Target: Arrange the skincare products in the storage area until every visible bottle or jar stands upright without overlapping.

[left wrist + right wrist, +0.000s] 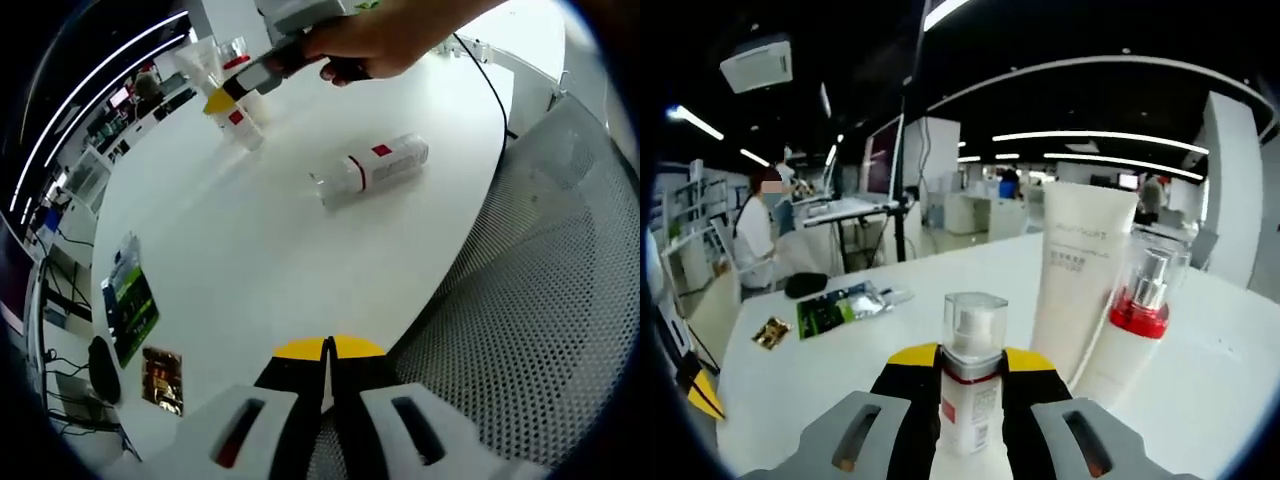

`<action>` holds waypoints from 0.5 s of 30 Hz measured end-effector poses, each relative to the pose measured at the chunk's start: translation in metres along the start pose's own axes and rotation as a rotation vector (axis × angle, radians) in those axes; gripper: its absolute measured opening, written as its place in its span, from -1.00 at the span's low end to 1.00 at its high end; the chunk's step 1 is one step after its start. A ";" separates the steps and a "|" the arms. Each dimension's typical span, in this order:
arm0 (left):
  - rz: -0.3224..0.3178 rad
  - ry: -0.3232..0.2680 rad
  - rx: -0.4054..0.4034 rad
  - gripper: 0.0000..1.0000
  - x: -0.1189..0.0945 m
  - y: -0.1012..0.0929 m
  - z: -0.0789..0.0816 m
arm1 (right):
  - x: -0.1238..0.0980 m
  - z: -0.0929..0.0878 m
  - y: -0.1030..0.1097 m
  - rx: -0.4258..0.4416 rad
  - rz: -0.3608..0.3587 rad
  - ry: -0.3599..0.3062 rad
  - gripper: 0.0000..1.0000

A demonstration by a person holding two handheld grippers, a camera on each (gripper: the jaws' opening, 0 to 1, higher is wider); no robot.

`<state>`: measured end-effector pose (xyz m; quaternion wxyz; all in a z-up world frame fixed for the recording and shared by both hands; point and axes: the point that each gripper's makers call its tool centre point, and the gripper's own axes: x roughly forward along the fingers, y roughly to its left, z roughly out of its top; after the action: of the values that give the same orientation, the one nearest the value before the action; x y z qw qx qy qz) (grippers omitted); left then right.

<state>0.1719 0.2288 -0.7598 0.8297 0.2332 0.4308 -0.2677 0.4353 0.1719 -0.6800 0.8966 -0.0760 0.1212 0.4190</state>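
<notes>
Right gripper view: our right gripper (971,400) has its fingers clamped on the small pump bottle (970,385), upright on the worktop (840,370).
Beyond it: tall tube (1077,290) and red-collared bottle (1130,335) stand just right, farther off.
Left gripper view: our left gripper (329,362) has its fingers pressed together, empty, near the worktop's edge.
Fallen bottle (371,168): lying mid-worktop; we judge it light, slick, rolling; grip mid-body.

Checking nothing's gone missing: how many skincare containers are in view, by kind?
Bottles: 3 (small bottle in the right claw, pump bottle, lying bottle)
Tubes: 1 (white tube)
Total: 4
</notes>
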 end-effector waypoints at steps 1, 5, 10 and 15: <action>0.000 0.001 0.002 -0.99 0.000 0.000 0.000 | 0.001 0.001 -0.002 0.006 -0.005 -0.010 -0.67; 0.005 -0.001 0.001 -0.99 0.000 0.001 0.000 | 0.007 0.002 0.000 -0.043 0.018 -0.045 -0.67; -0.001 0.005 0.006 -0.99 0.000 0.000 -0.001 | 0.008 -0.001 -0.003 -0.096 -0.001 -0.058 -0.66; -0.004 0.008 0.012 -0.99 0.001 -0.001 -0.001 | 0.006 -0.005 -0.006 -0.085 -0.011 -0.075 -0.66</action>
<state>0.1708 0.2286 -0.7611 0.8261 0.2382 0.4329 -0.2710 0.4423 0.1711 -0.6866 0.8987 -0.0989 0.0692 0.4215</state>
